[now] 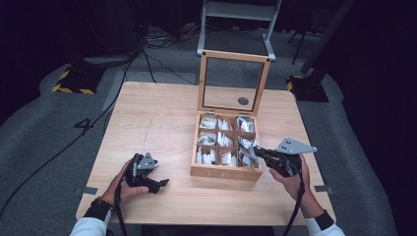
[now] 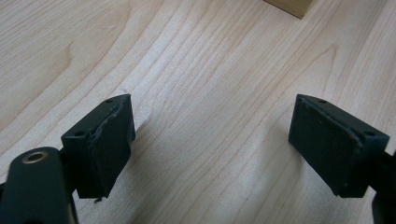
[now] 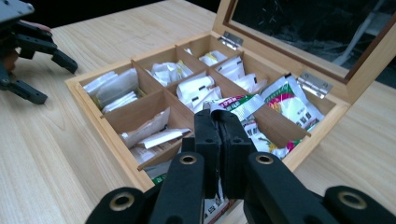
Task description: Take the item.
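A green-and-white printed sachet [image 3: 243, 106] is pinched at its top edge between the closed jaws of the right tongs [image 3: 218, 122], held just above the near right compartments of an open wooden tea box [image 1: 223, 171]. The box has nine compartments in three rows, most holding white sachets [image 3: 112, 88], with more of the colourful packets [image 3: 292, 105] along its right-hand column. Its glass-paned lid [image 1: 233, 83] stands upright on two metal hinges [image 3: 316, 83] at the far side. The person's right hand [image 1: 290, 179] grips the tool just to the right of the box's front corner, a grey three-cornered plate [image 1: 295, 146] on top and a black cable trailing toward the counter's near edge. To the left of the box and well apart from it, the left tongs [image 1: 160, 184] rest low over the bare pale wood-grain counter [image 1: 152, 118], held in the person's left hand [image 1: 125, 187]; the left gripper view shows their jaws spread wide with nothing between them. Around the counter lies grey carpet [image 1: 44, 137], crossed by black cables [image 1: 64, 147], with a yellow-and-black striped base [image 1: 74, 83] at far left, a white metal frame [image 1: 238, 19] beyond the lid, and a dark room behind.
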A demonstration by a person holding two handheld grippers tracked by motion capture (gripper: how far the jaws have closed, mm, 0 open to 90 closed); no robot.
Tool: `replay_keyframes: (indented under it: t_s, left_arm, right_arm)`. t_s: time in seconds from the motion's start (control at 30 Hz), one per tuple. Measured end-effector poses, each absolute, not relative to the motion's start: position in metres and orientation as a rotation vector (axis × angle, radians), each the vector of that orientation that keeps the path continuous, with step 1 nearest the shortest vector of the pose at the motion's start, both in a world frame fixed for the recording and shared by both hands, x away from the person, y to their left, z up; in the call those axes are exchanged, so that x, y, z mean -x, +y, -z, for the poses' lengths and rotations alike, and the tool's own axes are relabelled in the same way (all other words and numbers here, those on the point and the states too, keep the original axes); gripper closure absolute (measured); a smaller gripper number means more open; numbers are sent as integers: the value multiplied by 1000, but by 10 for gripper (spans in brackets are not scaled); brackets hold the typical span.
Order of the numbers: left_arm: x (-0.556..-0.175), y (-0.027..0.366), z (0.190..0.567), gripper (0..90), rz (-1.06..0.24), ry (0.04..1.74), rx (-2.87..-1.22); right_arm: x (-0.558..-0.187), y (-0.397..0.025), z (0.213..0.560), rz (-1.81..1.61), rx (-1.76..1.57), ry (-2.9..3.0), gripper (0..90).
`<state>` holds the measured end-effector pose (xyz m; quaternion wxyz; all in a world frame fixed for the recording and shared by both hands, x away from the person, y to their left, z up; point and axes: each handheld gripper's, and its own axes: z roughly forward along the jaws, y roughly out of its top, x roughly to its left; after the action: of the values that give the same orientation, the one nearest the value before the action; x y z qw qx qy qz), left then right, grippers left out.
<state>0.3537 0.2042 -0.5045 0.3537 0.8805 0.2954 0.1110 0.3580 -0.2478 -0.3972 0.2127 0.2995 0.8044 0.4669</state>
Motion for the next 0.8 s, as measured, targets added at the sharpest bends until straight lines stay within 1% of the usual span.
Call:
replay_keyframes:
  t_s: [0.23, 0.47, 0.8]
  left_arm:
    - [-354, 204, 505, 149, -287, 764, -2275]
    - [-353, 203, 504, 149, -293, 780, -2272]
    - [-353, 203, 505, 148, -292, 779, -2271]
  right_arm:
    - [-350, -250, 388, -1356, -784, 2228, 877]
    - [-334, -243, 381, -1379, -695, 2252, 876]
    - [-313, -230, 382, -1395, -593, 2328, 875]
